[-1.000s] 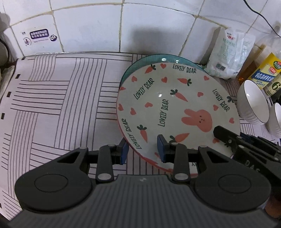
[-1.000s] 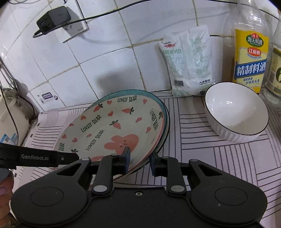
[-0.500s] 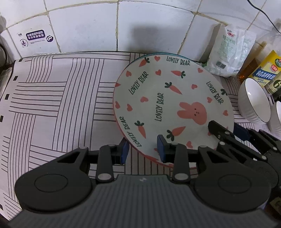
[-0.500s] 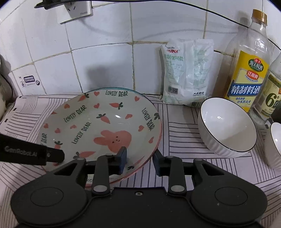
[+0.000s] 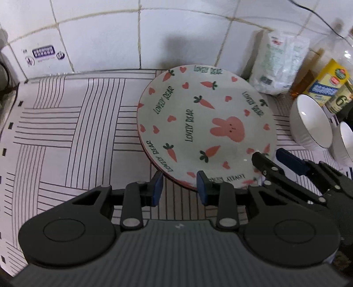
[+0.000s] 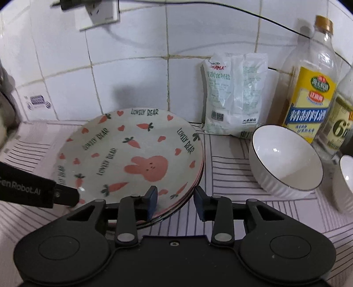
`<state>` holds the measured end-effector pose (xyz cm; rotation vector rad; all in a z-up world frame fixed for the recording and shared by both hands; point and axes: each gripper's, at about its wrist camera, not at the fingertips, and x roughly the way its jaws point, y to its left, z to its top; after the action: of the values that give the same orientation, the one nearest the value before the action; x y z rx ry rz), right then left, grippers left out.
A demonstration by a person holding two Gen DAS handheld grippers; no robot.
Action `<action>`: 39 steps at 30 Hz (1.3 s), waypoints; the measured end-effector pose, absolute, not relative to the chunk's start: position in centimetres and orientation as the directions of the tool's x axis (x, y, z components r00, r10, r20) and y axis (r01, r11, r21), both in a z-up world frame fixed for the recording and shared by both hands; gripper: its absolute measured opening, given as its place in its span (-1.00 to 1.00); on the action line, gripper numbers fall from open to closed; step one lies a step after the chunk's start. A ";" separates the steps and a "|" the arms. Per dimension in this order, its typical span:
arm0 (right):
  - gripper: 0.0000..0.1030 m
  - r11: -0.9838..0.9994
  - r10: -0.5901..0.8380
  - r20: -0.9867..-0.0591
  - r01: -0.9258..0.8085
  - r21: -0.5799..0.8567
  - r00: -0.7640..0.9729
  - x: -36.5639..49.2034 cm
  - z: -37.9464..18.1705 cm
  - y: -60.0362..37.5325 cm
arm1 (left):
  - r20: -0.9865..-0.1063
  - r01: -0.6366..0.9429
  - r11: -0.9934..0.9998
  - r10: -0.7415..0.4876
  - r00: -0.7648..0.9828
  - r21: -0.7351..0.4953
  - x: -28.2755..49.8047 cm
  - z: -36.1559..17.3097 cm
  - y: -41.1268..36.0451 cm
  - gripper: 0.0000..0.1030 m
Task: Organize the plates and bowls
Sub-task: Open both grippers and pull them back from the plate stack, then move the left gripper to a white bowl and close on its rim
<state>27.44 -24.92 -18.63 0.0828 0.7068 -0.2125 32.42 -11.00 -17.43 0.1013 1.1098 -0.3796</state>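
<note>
A rabbit-and-carrot "Lovely Bear" plate [image 5: 205,128] lies flat on top of a stack of plates on the striped mat [image 5: 66,132]; it also shows in the right wrist view [image 6: 132,154]. My left gripper [image 5: 179,187] is open at the stack's near rim, which sits between its blue pads. My right gripper [image 6: 174,202] is open at the stack's right front rim. The right gripper also shows in the left wrist view [image 5: 275,159]. Two white bowls [image 6: 284,161] [image 6: 344,181] stand to the right.
A salt bag [image 6: 233,95], a cooking wine bottle [image 6: 308,88] and a second bottle [image 6: 339,125] stand against the tiled wall at the back right. A wall socket with a cable [image 6: 97,13] is above. The striped mat stretches to the left.
The top plate was tilted up off a teal-rimmed plate one second ago; now it lies flat and centred on the stack. Both grippers have drawn back slightly to the rim, jaws open.
</note>
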 end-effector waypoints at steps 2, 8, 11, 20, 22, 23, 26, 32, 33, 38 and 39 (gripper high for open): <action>-0.17 0.977 -0.148 -0.639 0.211 0.023 0.755 26.2 -17.9 -25.0 | -0.881 0.368 0.925 -0.250 0.401 -0.095 31.4 -16.8 -11.2 -0.38; -0.09 0.984 -0.073 -0.614 0.158 0.084 0.786 21.2 -14.9 -26.3 | -0.879 0.405 0.913 -0.233 0.416 -0.050 27.9 -14.4 -12.7 -0.25; -0.09 0.986 -0.037 -0.602 0.126 0.105 0.798 18.6 -13.6 -27.1 | -0.879 0.430 0.903 -0.223 0.421 -0.023 25.9 -12.9 -13.8 -0.20; 0.15 0.980 -0.123 -0.580 0.191 0.058 0.805 10.6 -10.7 -29.4 | -0.861 0.533 0.846 -0.279 0.426 -0.010 19.8 -9.1 -17.3 -0.01; 0.17 0.978 -0.144 -0.572 0.204 0.042 0.808 9.0 -10.3 -29.8 | -0.860 0.551 0.835 -0.287 0.422 -0.008 18.5 -8.7 -18.2 0.00; 0.24 0.977 -0.160 -0.565 0.213 0.029 0.809 8.2 -10.0 -30.0 | -0.859 0.559 0.829 -0.288 0.422 -0.003 17.9 -8.5 -18.6 0.03; 0.40 0.971 -0.197 -0.556 0.238 0.002 0.807 6.2 -9.7 -30.5 | -0.861 0.580 0.814 -0.291 0.418 0.007 16.5 -8.2 -20.0 0.13; 0.59 0.963 -0.228 -0.556 0.269 -0.009 0.800 3.0 -9.8 -32.0 | -0.864 0.612 0.791 -0.296 0.408 0.018 14.4 -8.3 -22.7 0.32; 0.72 0.962 -0.232 -0.555 0.272 -0.011 0.799 2.6 -9.9 -32.3 | -0.864 0.615 0.788 -0.297 0.405 0.017 14.2 -8.4 -23.1 0.36; 0.81 0.955 -0.258 -0.555 0.295 -0.023 0.791 0.8 -11.0 -33.6 | -0.869 0.644 0.765 -0.307 0.388 0.017 12.8 -9.2 -25.8 0.53; 0.85 0.953 -0.264 -0.558 0.302 -0.026 0.787 0.5 -11.3 -33.9 | -0.869 0.649 0.761 -0.318 0.380 0.005 12.6 -9.4 -26.2 0.56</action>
<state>0.51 -33.87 -11.33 0.0658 0.5910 -0.3053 12.62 -26.23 -9.39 0.3758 1.0052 -0.6361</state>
